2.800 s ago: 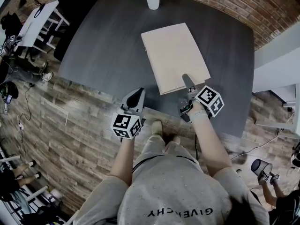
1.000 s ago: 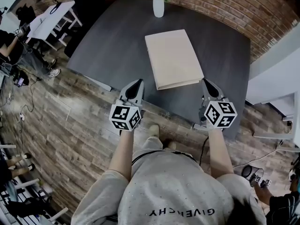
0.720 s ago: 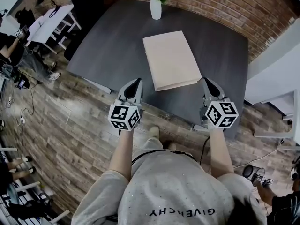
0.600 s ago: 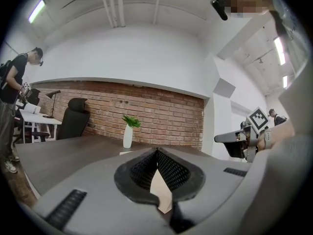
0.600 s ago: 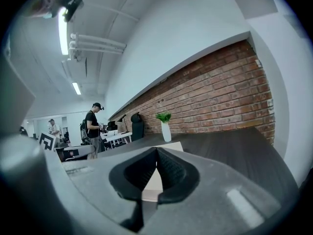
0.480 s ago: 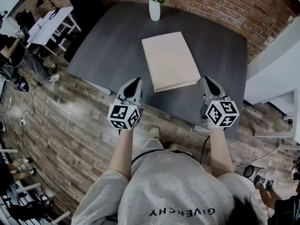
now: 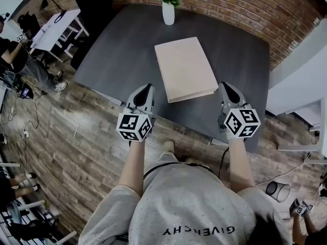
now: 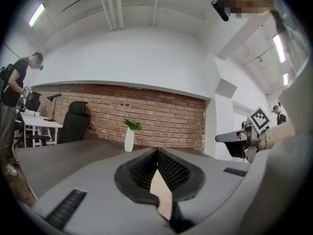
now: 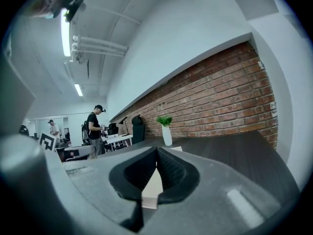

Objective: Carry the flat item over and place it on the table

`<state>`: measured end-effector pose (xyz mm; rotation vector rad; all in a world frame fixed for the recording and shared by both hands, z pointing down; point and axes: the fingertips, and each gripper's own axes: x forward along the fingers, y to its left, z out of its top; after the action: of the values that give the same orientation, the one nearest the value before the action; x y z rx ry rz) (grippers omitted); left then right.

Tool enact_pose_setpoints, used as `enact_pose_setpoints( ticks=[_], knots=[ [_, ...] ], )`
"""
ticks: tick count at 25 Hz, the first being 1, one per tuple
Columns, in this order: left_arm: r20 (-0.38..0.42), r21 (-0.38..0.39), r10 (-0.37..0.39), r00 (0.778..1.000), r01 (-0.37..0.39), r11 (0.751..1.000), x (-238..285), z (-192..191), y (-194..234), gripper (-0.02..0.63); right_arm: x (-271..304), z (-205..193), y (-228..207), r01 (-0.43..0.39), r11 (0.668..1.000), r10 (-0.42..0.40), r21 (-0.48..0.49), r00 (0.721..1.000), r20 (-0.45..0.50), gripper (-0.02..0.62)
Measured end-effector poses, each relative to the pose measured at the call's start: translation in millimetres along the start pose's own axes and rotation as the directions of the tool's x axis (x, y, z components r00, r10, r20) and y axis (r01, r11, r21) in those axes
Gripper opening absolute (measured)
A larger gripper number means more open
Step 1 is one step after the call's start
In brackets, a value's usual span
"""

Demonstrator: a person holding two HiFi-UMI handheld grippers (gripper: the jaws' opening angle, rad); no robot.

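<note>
A flat beige item [image 7: 185,69] lies on the dark desk [image 7: 117,55], towards its near edge, with a white vase [image 7: 168,13] holding a plant at the far edge. The left gripper [image 7: 147,87] and right gripper [image 7: 224,84] hover at the near edge, flanking the item without touching it, both with fingers together and empty.
</note>
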<state>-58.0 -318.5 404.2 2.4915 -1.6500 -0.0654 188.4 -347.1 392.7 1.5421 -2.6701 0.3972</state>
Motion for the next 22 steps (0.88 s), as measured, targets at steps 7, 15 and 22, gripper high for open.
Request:
enact_pose_setpoints(
  ticks=[7,15,22],
  knots=[
    [-0.002,0.001,0.003,1.000,-0.003,1.000,5.3,-0.4,1.4,-0.002,5.2,-1.2,-1.6,-0.005,1.000,0.005,0.004,1.000,-0.001,-0.002],
    [-0.005,0.001,0.010,1.000,-0.010,1.000,5.4,-0.4,8.3,-0.002,11.8,-1.3,1.4,-0.009,1.000,0.009,0.001,1.000,-0.003,0.000],
    [-0.016,-0.004,0.014,1.000,-0.014,1.000,7.3,-4.7,12.0,-0.002,16.3,-6.7,-0.6,-0.009,1.000,0.009,0.010,1.000,-0.017,0.000]
  ],
)
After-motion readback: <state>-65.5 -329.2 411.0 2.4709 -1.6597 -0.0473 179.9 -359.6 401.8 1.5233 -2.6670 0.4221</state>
